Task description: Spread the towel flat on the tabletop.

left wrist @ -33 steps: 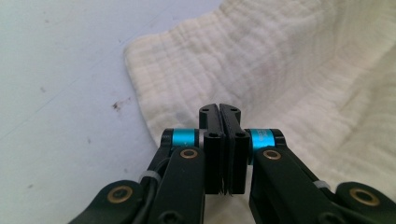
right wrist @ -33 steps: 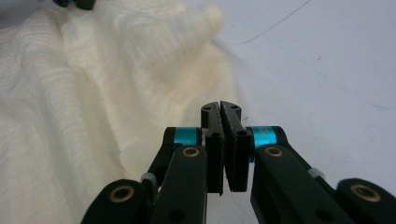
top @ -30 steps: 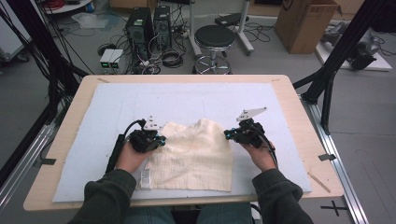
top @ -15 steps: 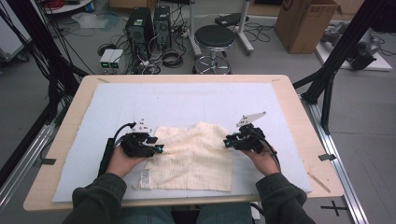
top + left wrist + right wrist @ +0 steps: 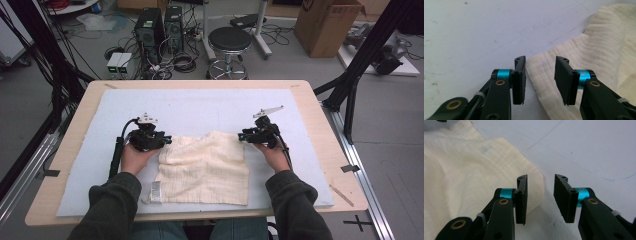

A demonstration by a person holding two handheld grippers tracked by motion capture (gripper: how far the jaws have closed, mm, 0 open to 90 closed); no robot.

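While 2 grippers' jaws just opening, gripping nothing – cream ribbed cloth (image 5: 205, 165) lies rumpled, folded, white label at corner.

A cream ribbed cloth (image 5: 205, 167) is seen lying spread out, mostly flat, with soft wrinkles along its far edge and a small white label at its near left corner. It is placed between the two grippers. Its far left corner (image 5: 541, 67) is found between the parted jaws of the left gripper (image 5: 540, 80), unpressed. Its far right corner (image 5: 534, 182) is seen just beside the left jaw of the right gripper (image 5: 540, 198), reaching partly into the gap.
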